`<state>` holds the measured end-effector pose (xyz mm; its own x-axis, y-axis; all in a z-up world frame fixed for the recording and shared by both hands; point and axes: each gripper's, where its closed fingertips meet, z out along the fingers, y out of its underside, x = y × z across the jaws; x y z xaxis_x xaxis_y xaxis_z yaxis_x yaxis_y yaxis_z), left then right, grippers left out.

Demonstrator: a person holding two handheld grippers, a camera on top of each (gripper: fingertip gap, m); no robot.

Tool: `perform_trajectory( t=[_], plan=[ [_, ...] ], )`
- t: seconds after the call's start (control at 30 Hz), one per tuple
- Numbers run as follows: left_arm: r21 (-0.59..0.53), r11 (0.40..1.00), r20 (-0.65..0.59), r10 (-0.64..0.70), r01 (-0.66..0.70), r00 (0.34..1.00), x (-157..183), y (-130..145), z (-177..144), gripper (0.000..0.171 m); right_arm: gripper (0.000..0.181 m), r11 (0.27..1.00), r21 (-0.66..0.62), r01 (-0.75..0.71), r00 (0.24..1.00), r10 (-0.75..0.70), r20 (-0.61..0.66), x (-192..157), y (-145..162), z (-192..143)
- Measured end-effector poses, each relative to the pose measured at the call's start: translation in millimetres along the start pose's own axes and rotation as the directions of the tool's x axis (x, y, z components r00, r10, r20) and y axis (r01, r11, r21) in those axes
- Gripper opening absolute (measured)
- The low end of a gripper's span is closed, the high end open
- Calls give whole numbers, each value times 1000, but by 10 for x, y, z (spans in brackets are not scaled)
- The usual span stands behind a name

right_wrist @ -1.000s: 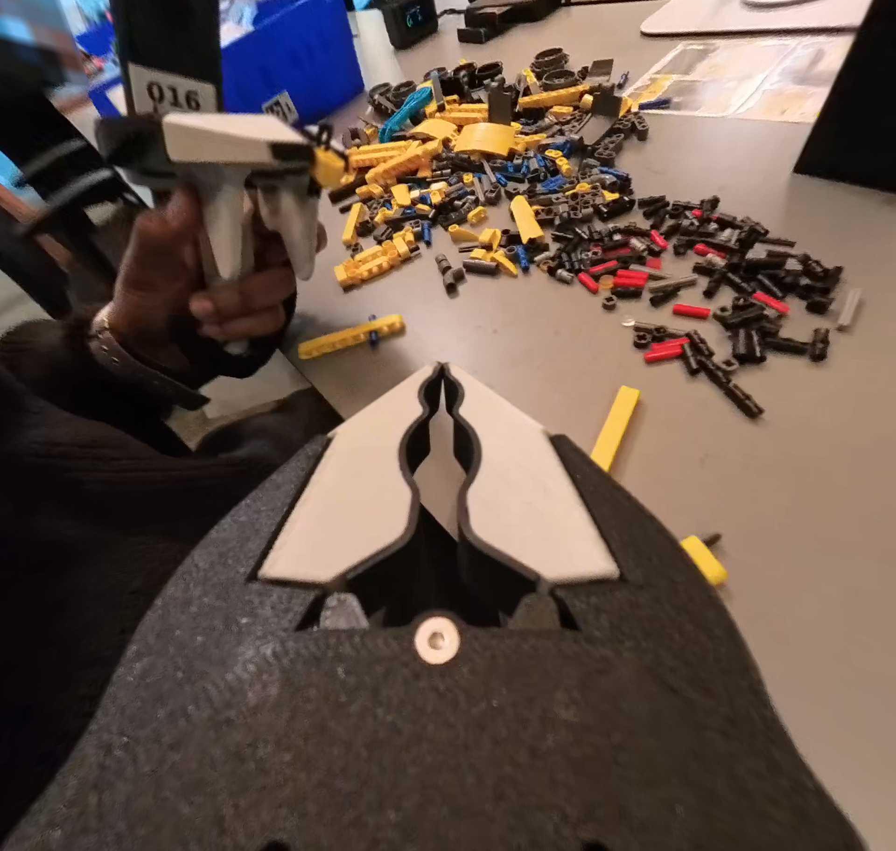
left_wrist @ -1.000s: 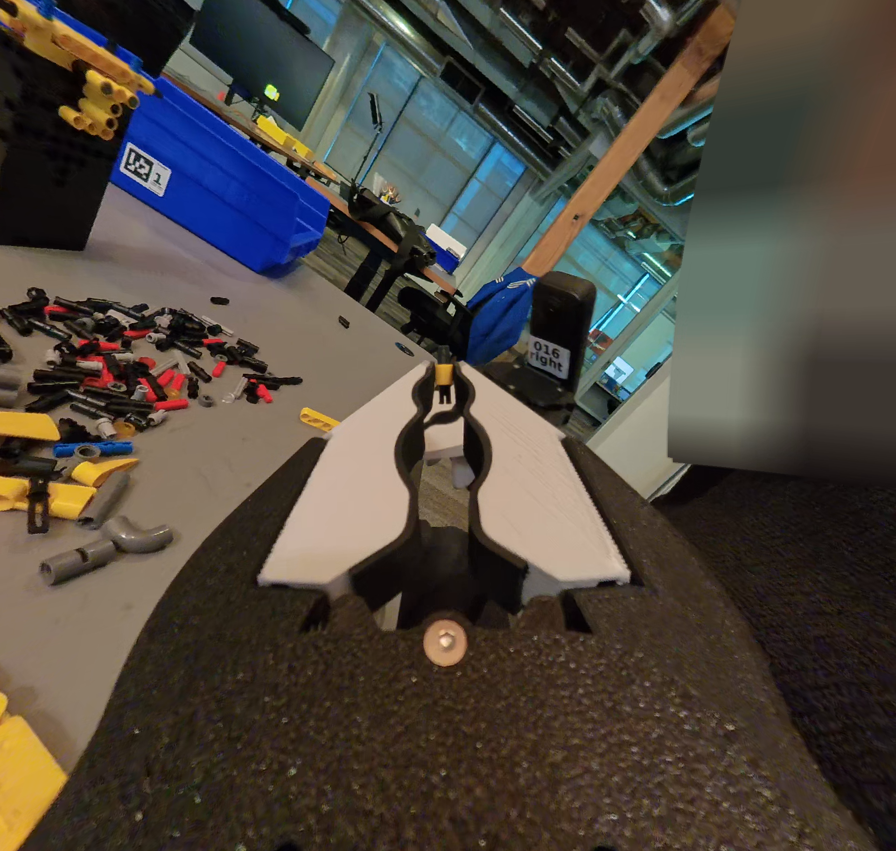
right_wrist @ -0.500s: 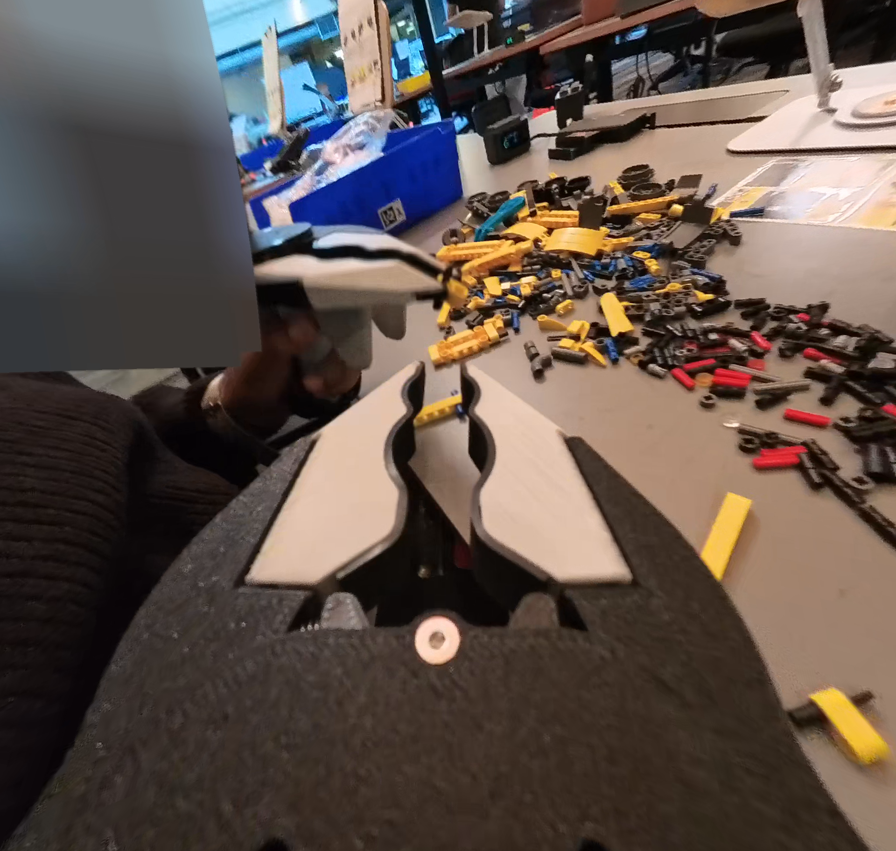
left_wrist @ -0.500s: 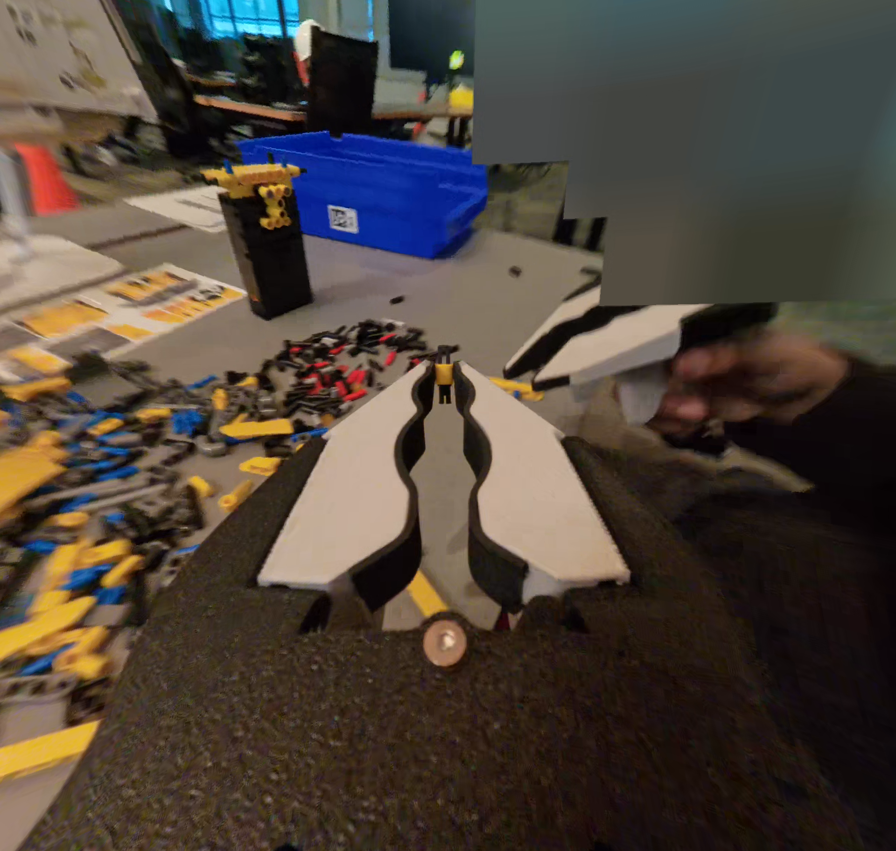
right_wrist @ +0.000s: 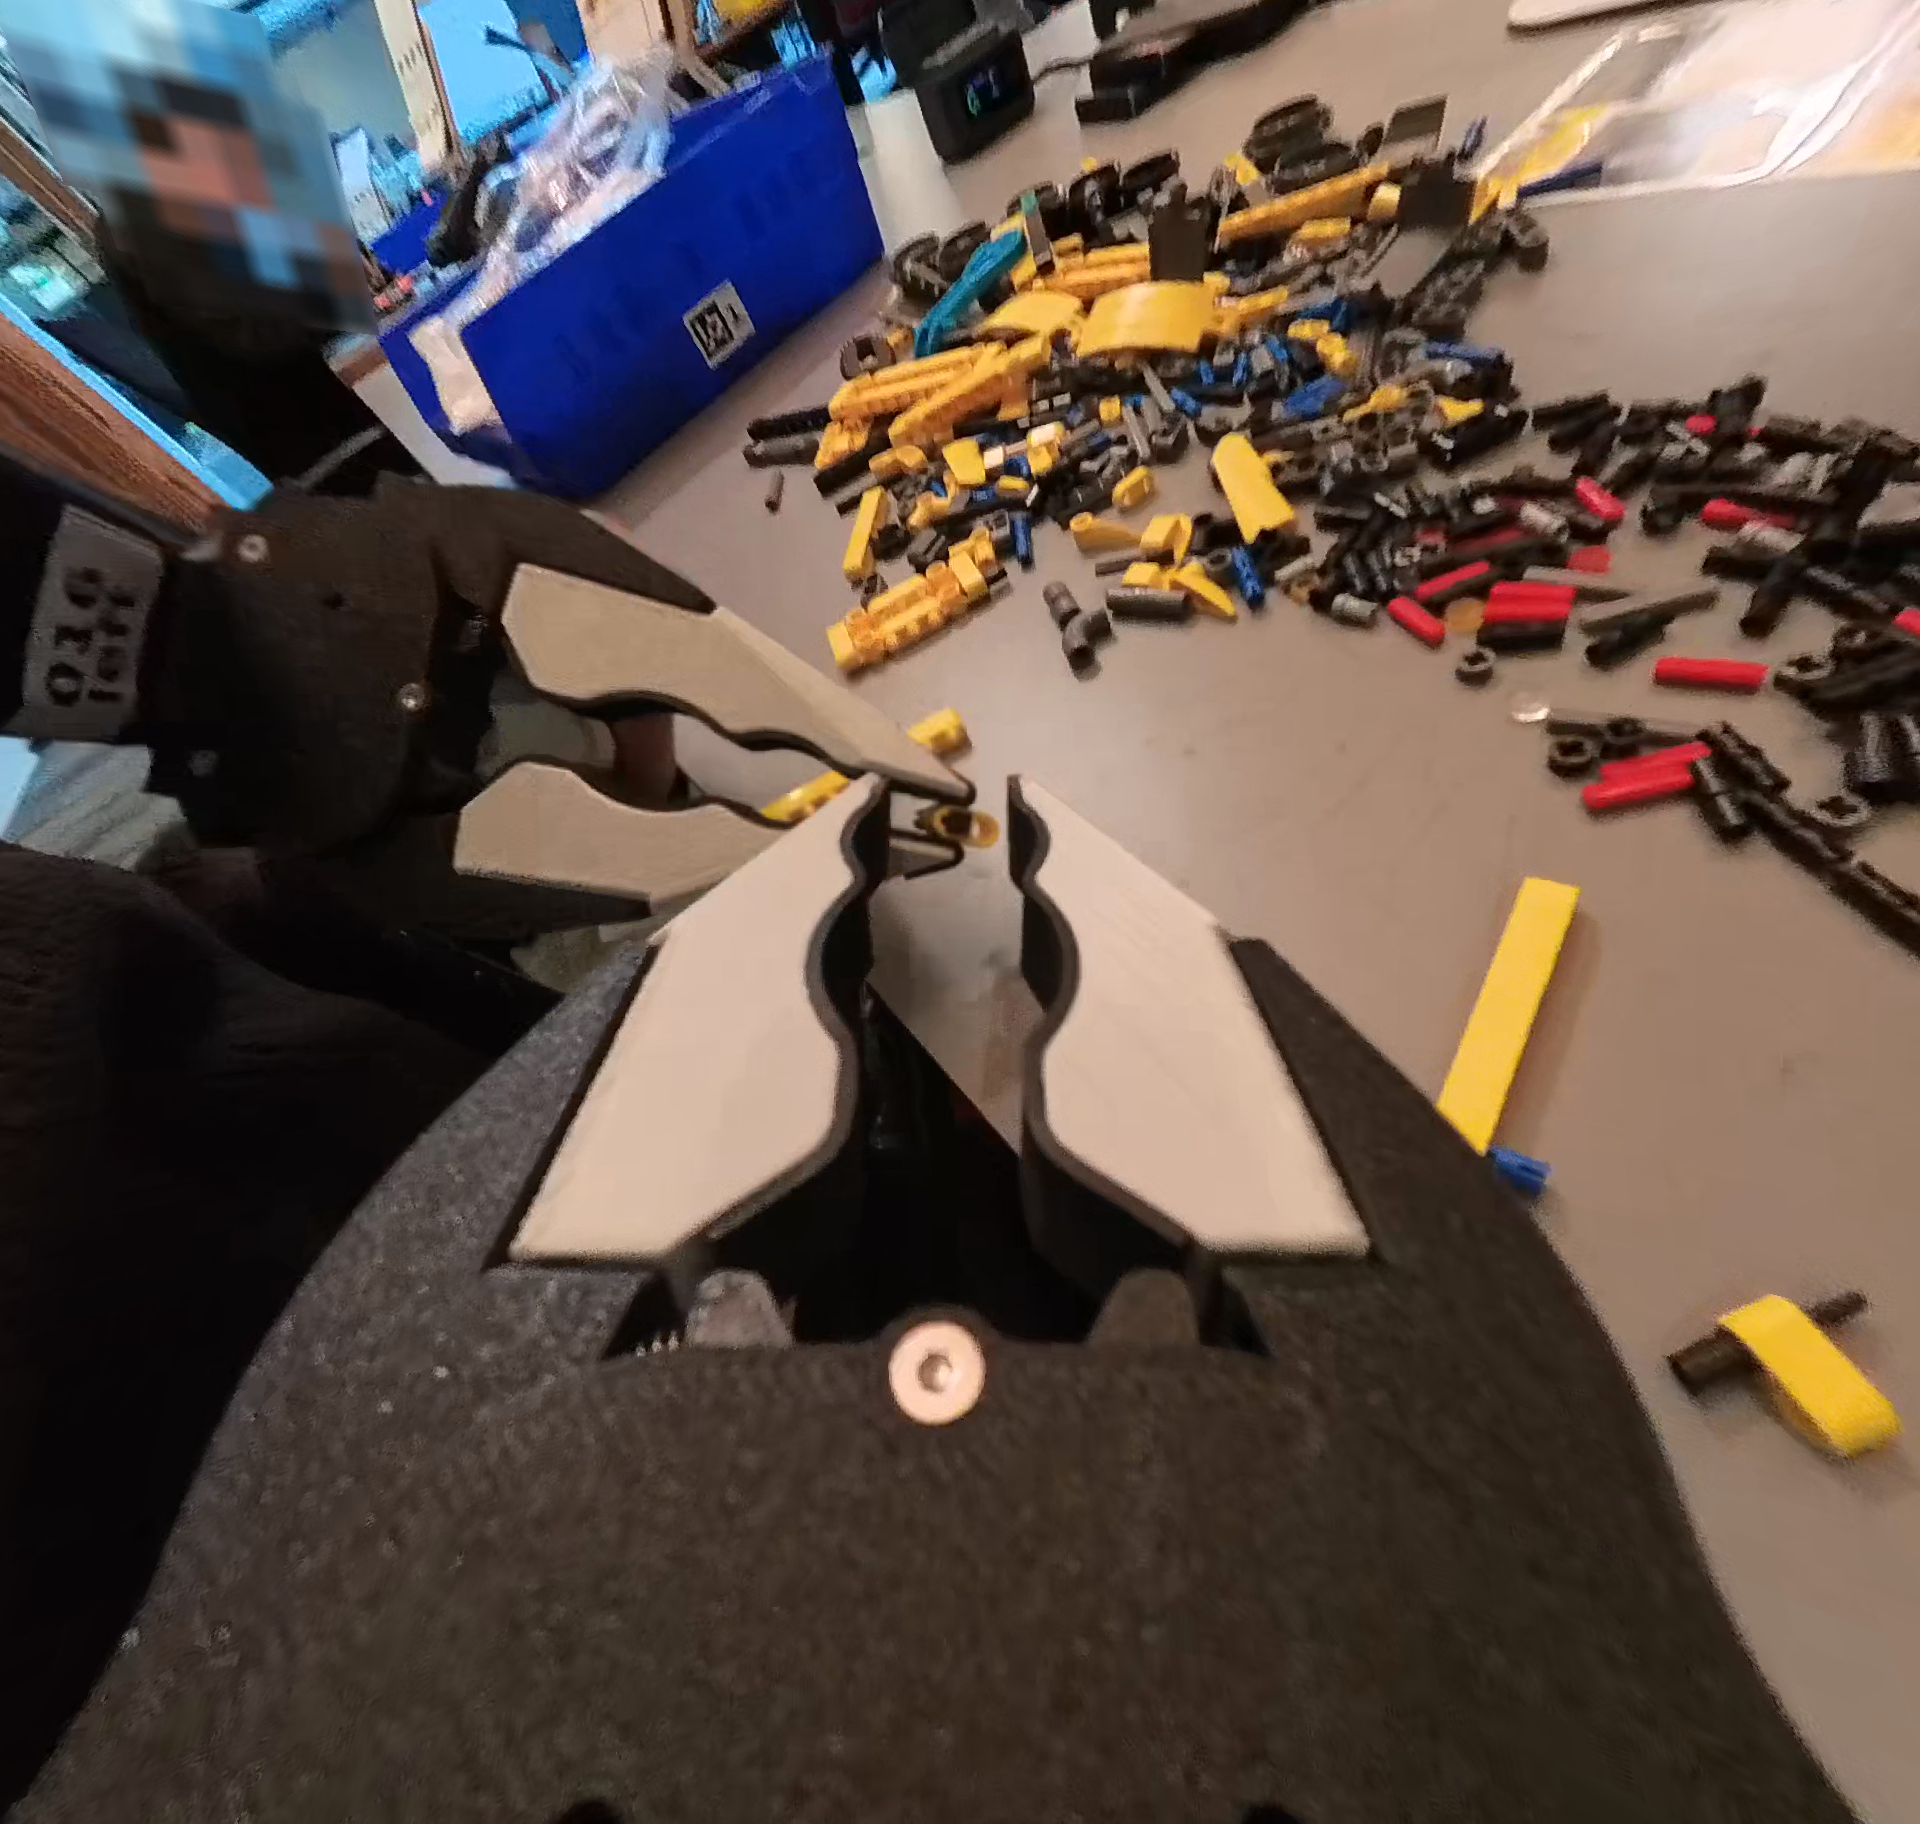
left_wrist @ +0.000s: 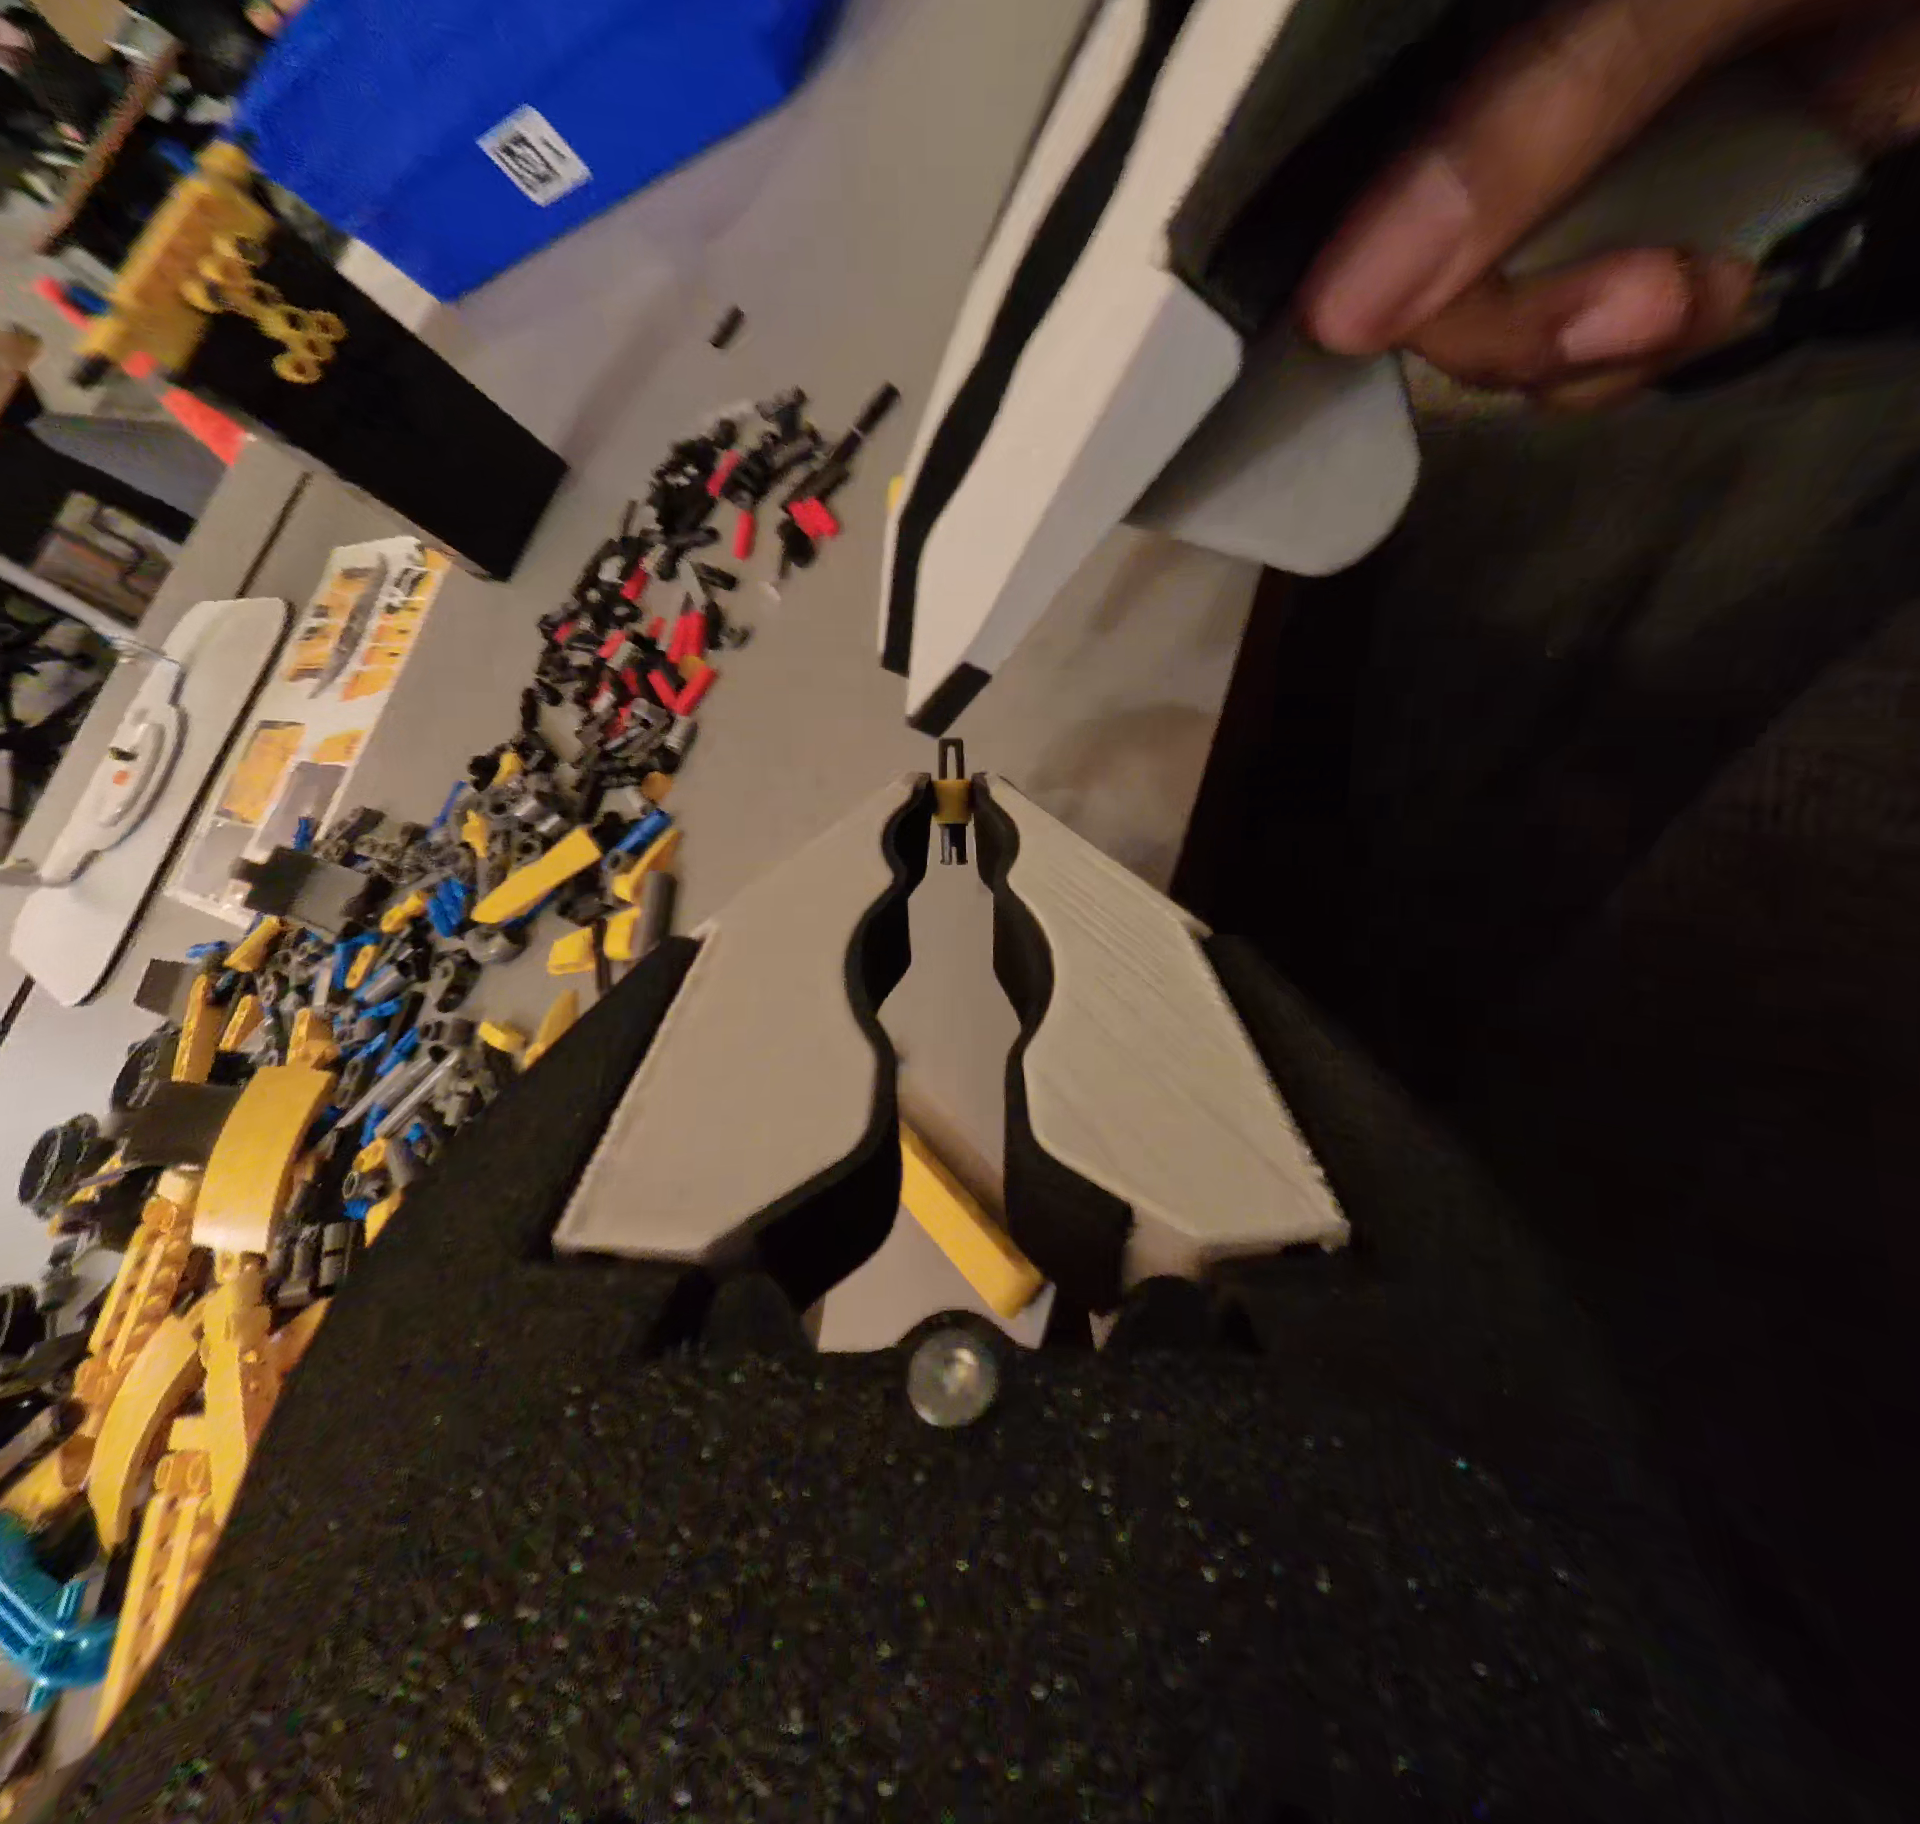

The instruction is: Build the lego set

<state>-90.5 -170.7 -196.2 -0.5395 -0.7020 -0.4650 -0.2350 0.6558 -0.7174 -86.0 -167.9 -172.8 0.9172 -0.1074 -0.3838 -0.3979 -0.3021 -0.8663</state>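
We see the left tongs (left_wrist: 951,782) pressed on a small yellow piece (left_wrist: 949,806) with a black pin through it. The piece sits right at their tips, in the middle of the left wrist view, and the pin sticks out beyond the tips. It is held in the air, above the near edge of the grey tabletop (right_wrist: 1299,839).

The right tongs (right_wrist: 945,798) are spread and hold nothing. In the right wrist view the yellow piece lies in the gap between their two tips. In the left wrist view those tips come from the upper right and end just beside the pin. We cannot tell if they touch it. A hand (left_wrist: 1538,216) grips the right tool in the upper right of that frame.

The piece is short and rounded, with a hole at its end. It is very small against the tongs.

On the tabletop, well apart from the tongs, there is a heap of yellow and blue parts (right_wrist: 1143,372) and, to the right of it, a spread of black and red pins (right_wrist: 1662,548). A flat yellow bar (right_wrist: 1507,1016) lies near the right tongs, and a blue bin (right_wrist: 644,320) stands in the upper left
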Motion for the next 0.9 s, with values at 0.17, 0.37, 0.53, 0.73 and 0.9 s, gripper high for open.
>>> perform_trajectory(
  t=[0.17,0.37,0.53,0.73,0.9],
  plan=[
    [-45,999,-55,17,-20,998,89,78,25,10,21,993,-94,71,996,-75,-39,17,146,73],
    [-27,996,-58,-87,86,995,-61,103,-142,26,19,983,-135,126,990,-134,-47,16,202,99],
    [-21,970,-67,-243,242,968,-169,189,-348,27,20,973,-131,192,977,-202,-63,88,117,8],
    [-51,917,-58,-399,396,915,-218,348,-424,28,19,916,-275,292,950,-312,-31,195,114,64],
    [-8,877,-130,-478,481,869,-187,208,-417,28,19,857,-387,339,932,-361,17,153,301,245]
  ],
)
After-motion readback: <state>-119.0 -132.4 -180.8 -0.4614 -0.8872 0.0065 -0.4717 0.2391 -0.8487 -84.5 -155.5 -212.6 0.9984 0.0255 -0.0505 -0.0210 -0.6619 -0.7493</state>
